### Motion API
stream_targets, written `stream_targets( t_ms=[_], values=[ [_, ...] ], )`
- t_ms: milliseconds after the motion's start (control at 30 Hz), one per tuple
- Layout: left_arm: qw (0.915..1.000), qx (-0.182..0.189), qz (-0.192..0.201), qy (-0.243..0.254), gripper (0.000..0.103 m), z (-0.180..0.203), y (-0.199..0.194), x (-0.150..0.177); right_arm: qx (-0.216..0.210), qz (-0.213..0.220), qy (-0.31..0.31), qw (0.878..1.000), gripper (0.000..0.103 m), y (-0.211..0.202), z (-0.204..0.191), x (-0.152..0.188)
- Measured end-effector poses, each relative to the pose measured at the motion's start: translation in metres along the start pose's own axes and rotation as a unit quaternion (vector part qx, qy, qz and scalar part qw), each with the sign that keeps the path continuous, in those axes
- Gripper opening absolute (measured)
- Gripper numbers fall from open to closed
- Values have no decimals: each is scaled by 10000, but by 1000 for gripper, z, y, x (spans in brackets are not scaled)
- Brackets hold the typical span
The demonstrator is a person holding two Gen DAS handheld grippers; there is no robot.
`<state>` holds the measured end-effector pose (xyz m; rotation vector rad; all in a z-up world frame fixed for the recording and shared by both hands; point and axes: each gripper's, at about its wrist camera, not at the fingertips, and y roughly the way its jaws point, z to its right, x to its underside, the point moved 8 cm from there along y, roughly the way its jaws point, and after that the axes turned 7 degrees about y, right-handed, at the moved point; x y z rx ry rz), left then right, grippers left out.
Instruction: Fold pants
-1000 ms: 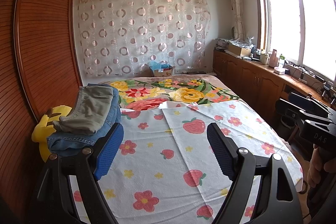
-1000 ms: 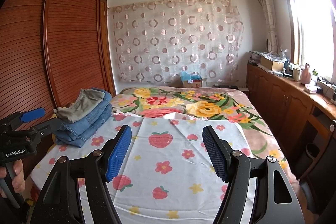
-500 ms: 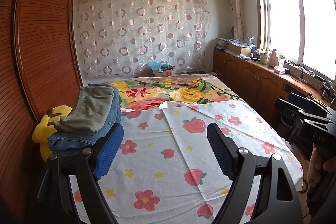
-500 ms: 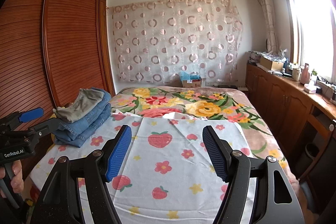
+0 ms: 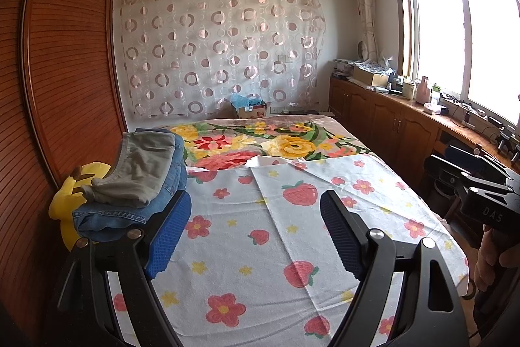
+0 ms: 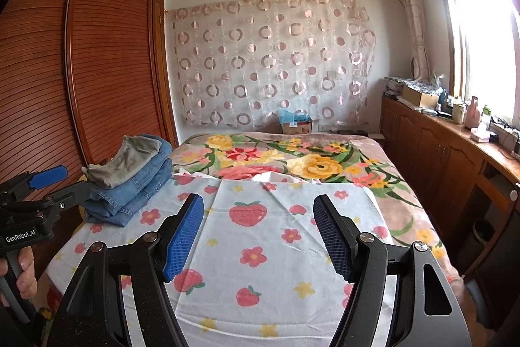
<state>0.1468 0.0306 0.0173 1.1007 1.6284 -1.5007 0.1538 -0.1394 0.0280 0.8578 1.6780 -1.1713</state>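
Pants sit in a pile (image 5: 136, 184) at the left edge of the bed (image 5: 276, 249), next to the brown wardrobe (image 5: 65, 70). A yellow plush toy (image 5: 70, 197) peeks out from behind the pile, on its left side. On top of the pile is a grey pair (image 5: 143, 166), and under it are blue jeans (image 5: 107, 217).

The grey pair looks soft and light, so it should bend and flop when lifted. The jeans look thicker and heavier, and a bit stiff. A good place to hold any pair is the waistband, with one set of fingers at each end of it. The thick band should not slip away.

The pile is long from its near end to its far end, running toward the curtain wall. I think the grey waistband is at the far end, but the view is too bent to be sure.

The left gripper (image 5: 256, 226) is near the pile, fingers apart and holding nothing. To the right of the pile, over the strawberry sheet (image 6: 260, 236), the right gripper (image 6: 258, 233) also has its fingers apart and empty.
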Motion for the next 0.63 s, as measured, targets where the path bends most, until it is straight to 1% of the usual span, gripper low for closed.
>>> stream_targets(
  t_ms=[633],
  values=[
    [10000, -2, 4, 0, 82, 0, 0, 0, 13, 32, 6, 10000, 72, 0, 0, -2]
  ],
)
